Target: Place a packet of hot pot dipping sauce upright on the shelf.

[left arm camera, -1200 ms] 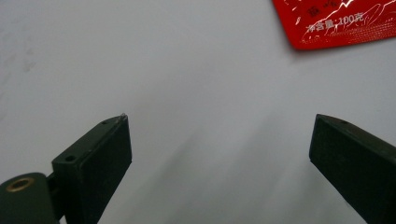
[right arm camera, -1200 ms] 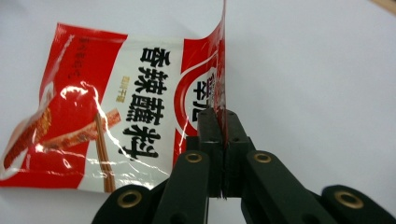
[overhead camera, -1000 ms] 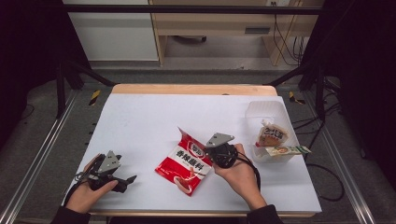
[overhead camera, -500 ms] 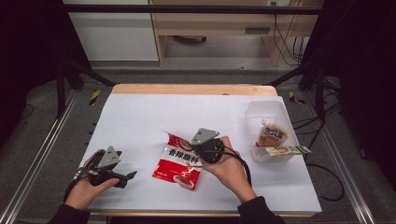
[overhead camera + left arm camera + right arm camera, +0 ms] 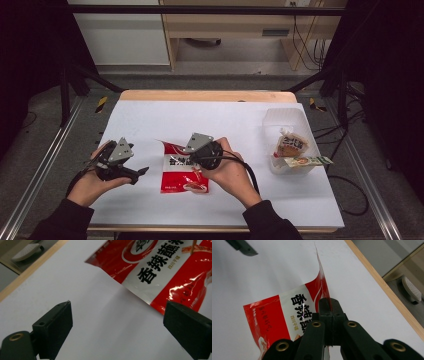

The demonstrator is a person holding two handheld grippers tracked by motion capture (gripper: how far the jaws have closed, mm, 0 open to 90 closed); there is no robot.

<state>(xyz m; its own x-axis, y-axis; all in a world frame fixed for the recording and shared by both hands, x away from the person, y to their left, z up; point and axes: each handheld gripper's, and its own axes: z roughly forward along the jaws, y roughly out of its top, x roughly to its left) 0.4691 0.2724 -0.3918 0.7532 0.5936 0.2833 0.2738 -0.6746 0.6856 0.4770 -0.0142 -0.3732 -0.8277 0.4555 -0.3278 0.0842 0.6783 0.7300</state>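
White table (image 5: 150, 120), right gripper (image 5: 329, 305) clamped on glossy red-white plastic sauce pouch (image 5: 182, 172), left gripper (image 5: 117, 317) wide open, empty; thin edge grip, likely slip.

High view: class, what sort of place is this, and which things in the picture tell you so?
Probably a lab recording bench: a white-covered table inside a metal frame, loose cables behind, and hand-held tongs gripping a red packet.

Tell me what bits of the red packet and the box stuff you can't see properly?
- Red packet: in the high view, the right gripper and its hand cover the packet's right edge.
- Same packet in the left gripper view: the picture's top and right edges cut it off.
- Packets in the clear box: print too small to read from the high view.
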